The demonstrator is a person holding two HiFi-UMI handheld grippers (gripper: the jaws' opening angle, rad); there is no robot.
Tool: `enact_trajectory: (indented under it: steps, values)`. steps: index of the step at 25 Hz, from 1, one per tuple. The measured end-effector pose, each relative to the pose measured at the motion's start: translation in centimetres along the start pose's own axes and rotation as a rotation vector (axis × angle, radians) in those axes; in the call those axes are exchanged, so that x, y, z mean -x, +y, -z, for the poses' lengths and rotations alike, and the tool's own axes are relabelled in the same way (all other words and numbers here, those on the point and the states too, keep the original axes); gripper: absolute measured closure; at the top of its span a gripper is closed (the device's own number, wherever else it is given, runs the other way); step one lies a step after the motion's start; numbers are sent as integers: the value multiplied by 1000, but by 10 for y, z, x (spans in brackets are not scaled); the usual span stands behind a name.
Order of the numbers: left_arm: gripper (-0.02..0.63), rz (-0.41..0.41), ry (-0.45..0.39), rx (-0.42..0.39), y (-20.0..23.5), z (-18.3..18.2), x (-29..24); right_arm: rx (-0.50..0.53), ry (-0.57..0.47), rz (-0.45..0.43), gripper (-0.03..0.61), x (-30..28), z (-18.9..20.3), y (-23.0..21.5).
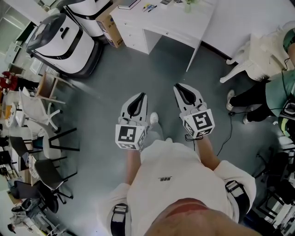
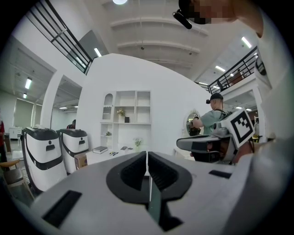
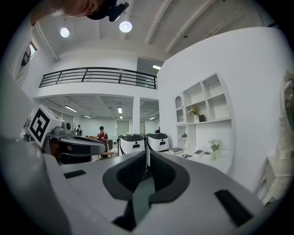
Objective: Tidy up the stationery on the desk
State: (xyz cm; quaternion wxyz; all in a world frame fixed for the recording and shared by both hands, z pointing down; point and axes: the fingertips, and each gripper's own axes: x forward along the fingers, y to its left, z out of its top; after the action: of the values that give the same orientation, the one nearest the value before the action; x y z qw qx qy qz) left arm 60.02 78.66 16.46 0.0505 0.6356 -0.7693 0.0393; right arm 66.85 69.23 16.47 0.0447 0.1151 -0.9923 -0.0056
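The white desk (image 1: 170, 20) stands far ahead at the top of the head view. On it lie a dark book (image 1: 128, 4), some pens (image 1: 148, 7) and a small vase (image 1: 188, 5). My left gripper (image 1: 142, 95) and right gripper (image 1: 177, 86) hover side by side over the grey floor, well short of the desk. Both have their jaws pressed together with nothing between them. In the left gripper view the left gripper (image 2: 147, 158) points level at the desk (image 2: 115, 155) and book (image 2: 99, 149). The right gripper (image 3: 148, 158) faces the book (image 3: 176, 150) and vase (image 3: 213, 151).
Two white wheeled machines (image 1: 64, 41) and a cardboard box (image 1: 110, 25) stand left of the desk. Black-legged chairs (image 1: 41, 138) crowd the left edge. A seated person (image 1: 272, 92) and a white chair (image 1: 253, 57) are at the right. A cable (image 1: 226, 138) lies on the floor.
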Motion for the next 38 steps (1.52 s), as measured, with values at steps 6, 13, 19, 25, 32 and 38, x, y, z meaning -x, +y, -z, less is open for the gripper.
enact_trajectory:
  steps: [6, 13, 19, 25, 32, 38]
  values:
    - [614, 11, 13, 7, 43, -3, -44, 5, 19, -2, 568, -57, -3, -19]
    - [614, 11, 18, 6, 103, -15, -93, 4, 46, 11, 568, -126, -7, -42]
    - [614, 25, 24, 8, 147, -21, -131, 5, 53, 30, 568, -180, -13, -59]
    - [614, 52, 31, 8, 190, -19, -170, -3, 54, 53, 568, -234, -13, -74]
    - [614, 86, 26, -4, 235, -26, -211, 2, 52, 86, 566, -288, -20, -88]
    - [614, 103, 9, -13, 252, -30, -243, 6, 55, 106, 566, -314, -20, -105]
